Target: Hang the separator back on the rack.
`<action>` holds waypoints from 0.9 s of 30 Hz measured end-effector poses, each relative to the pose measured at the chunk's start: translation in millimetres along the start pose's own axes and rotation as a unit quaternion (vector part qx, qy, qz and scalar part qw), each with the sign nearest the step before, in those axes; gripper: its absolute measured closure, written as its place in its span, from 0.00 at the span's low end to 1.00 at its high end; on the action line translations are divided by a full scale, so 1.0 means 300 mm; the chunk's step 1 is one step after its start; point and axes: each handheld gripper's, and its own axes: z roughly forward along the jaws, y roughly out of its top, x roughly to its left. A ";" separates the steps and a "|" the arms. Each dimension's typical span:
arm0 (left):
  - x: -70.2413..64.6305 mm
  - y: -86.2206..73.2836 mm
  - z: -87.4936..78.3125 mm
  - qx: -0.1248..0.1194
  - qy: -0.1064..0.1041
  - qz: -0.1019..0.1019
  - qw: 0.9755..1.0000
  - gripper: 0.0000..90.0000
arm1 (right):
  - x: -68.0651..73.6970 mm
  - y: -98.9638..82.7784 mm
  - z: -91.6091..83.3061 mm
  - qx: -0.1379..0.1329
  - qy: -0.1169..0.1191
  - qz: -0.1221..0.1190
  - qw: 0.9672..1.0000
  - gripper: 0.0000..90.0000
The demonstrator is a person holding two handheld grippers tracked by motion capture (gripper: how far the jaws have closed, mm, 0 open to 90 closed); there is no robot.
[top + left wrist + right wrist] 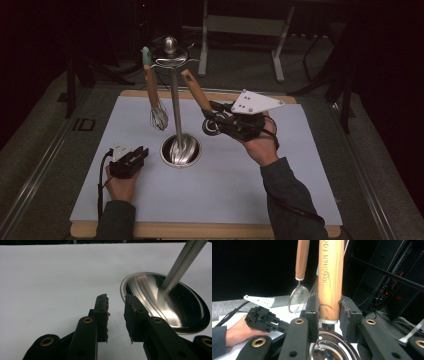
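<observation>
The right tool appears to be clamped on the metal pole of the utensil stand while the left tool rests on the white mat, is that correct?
Not quite: the right tool is clamped on a wooden utensil handle, not the metal pole, as the right gripper view shows. The left tool does rest on the white mat.

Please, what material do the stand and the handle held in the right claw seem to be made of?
The stand looks like polished metal, probably steel: its pole and round base are silver and give mirror reflections. The handle in the right claw looks like light, smooth wood: grain lines show, and letters are pressed into it.
</observation>
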 end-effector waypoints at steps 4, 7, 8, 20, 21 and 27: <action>0.000 0.000 0.000 0.001 0.000 0.001 1.000 0.81 | 0.006 0.019 -0.001 -0.004 -0.001 -0.005 1.000 0.79; 0.000 0.000 0.000 0.001 0.000 0.001 1.000 0.81 | 0.011 0.032 0.000 -0.006 0.001 -0.008 1.000 0.79; 0.000 0.000 0.000 0.000 0.000 0.001 1.000 0.81 | 0.013 0.036 0.001 -0.006 0.001 -0.010 1.000 0.79; 0.000 0.000 0.000 0.000 0.000 0.000 1.000 0.81 | 0.029 0.049 0.037 0.012 -0.003 -0.021 1.000 0.79; 0.000 0.000 0.000 0.000 0.000 0.000 1.000 0.81 | 0.027 0.051 0.041 0.013 -0.004 -0.021 1.000 0.79; 0.001 0.000 0.000 0.000 -0.001 -0.001 1.000 0.81 | 0.019 0.056 0.068 0.027 -0.011 -0.014 0.999 0.79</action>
